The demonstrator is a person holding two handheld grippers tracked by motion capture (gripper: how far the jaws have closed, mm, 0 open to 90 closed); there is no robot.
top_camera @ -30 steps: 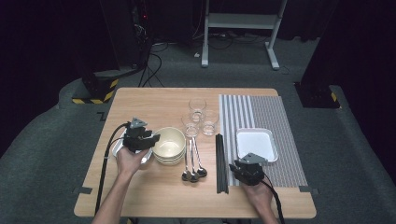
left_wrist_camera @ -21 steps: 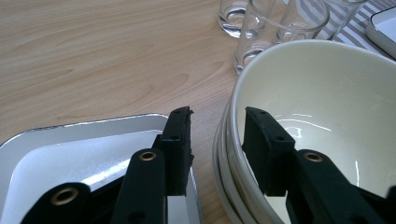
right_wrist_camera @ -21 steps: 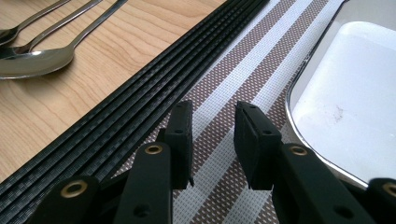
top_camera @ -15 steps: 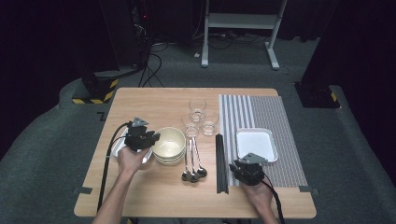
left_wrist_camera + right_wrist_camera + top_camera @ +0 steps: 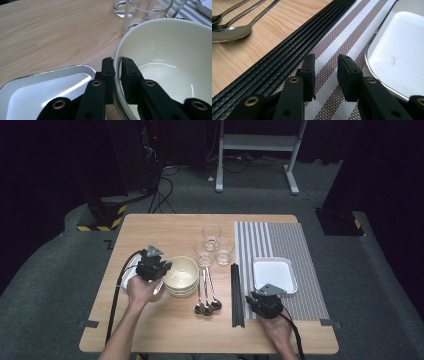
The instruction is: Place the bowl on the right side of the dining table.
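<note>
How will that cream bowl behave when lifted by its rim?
The cream bowl looks glazed and glossy, so probably slippery between the left gripper jaws pinching its rim. It seems nested in another bowl, so it may drag that one. Likely rigid, heavyish, and chippable against the nearby glasses.

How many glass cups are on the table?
3 glasses: one at the back, one front left beside the bowl, one front right by the striped mat. None seems hidden.

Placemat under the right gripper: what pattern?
Brown and white stripes on the placemat, clearest in the right gripper view.
</note>
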